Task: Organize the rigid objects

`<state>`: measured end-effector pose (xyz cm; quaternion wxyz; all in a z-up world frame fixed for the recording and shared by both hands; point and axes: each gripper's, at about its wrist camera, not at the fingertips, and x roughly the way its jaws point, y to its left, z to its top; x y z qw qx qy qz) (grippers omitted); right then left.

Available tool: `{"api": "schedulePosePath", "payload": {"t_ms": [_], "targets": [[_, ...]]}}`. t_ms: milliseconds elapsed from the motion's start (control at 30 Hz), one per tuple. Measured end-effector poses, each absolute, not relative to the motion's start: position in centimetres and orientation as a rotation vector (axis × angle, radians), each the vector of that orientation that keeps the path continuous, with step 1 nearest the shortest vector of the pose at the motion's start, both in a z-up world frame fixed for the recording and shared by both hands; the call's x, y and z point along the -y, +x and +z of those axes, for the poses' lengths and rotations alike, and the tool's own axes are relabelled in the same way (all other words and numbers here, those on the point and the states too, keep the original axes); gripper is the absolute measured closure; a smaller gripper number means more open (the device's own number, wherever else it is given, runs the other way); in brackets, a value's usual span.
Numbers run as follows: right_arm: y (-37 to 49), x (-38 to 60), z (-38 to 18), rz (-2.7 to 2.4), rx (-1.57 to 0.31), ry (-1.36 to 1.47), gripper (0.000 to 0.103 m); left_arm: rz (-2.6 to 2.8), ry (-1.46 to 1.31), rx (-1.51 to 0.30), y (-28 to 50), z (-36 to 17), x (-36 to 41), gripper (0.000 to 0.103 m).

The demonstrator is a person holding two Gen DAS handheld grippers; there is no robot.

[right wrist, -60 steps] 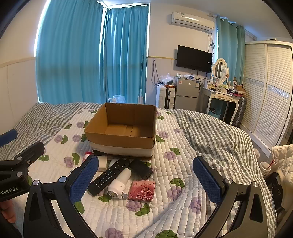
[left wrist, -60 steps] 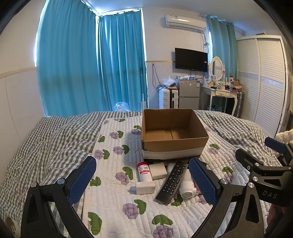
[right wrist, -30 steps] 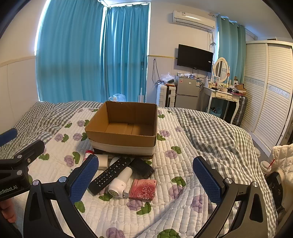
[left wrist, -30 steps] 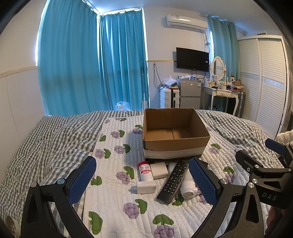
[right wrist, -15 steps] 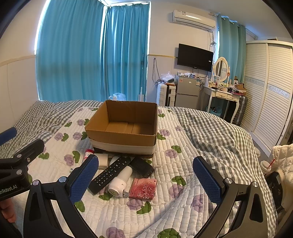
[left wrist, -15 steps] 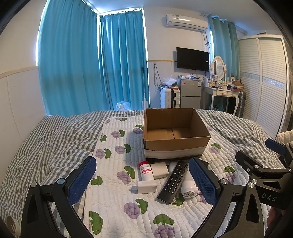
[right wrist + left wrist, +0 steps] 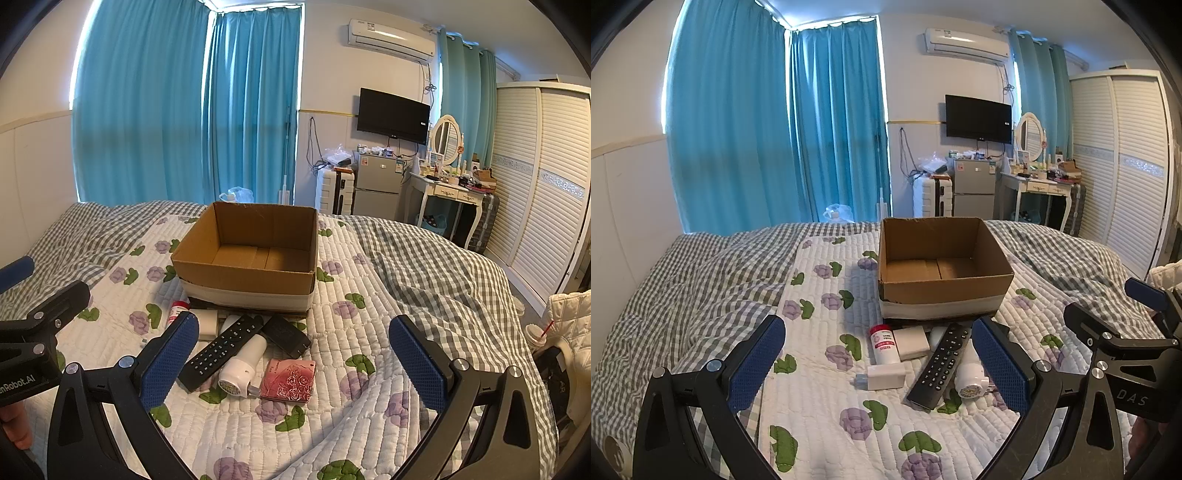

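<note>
An open cardboard box [image 7: 945, 273] sits empty on a floral quilt [image 7: 820, 373] spread over a bed with a grey checked cover [image 7: 436, 266]. Just in front of the box lies a cluster of small rigid things. Seen from the left wrist view, a white bottle with a red cap [image 7: 884, 343] lies beside a white rectangular block [image 7: 911, 342], with a white charger plug [image 7: 882, 376] just below them. A black remote control [image 7: 941, 365] lies diagonally to their right, touching a small white hair dryer [image 7: 969, 376]. The right wrist view adds a black flat box [image 7: 286, 330] just past the dryer's handle, and a pink rose-patterned case [image 7: 289, 380] beside the dryer's nozzle end. The left gripper [image 7: 877, 373] hovers above the quilt with its blue-padded fingers [image 7: 757, 362] spread wide and nothing between them. The right gripper [image 7: 291, 369] is likewise spread wide and empty, its fingers [image 7: 417, 365] framing the cluster from above. Each gripper shows at the edge of the other's view, side by side, near the cluster but apart from it.
</note>
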<state>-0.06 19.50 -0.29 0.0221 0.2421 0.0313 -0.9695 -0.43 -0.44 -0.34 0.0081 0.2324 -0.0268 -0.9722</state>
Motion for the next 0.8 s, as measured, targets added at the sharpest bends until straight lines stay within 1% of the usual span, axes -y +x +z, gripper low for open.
{"api": "schedulePosePath", "payload": {"t_ms": [267,400,567,733,800], "targets": [[0.0,-19.5,-0.2,-2.997,-0.109,0.758,0.000,-3.036,0.723,0.106,-0.8,0.1,0.2,0.000],[-0.9,-19.4,-0.5,-2.994,-0.142,0.798,0.000,-3.023,0.813,0.138,-2.5,-0.2,0.1,0.000],[-3.7,-19.5,-1.9,-2.960,-0.162,0.898,0.000,-2.966,0.998,0.167,-6.4,-3.5,-0.1,0.000],[-7.1,-18.9,-5.3,-2.902,-0.230,1.054,0.000,-2.837,1.183,0.248,-10.4,-8.2,-0.3,0.001],[-8.2,-18.9,-6.8,-2.872,-0.222,1.098,0.000,-2.813,1.247,0.234,-11.8,-9.7,-0.1,0.001]]}}
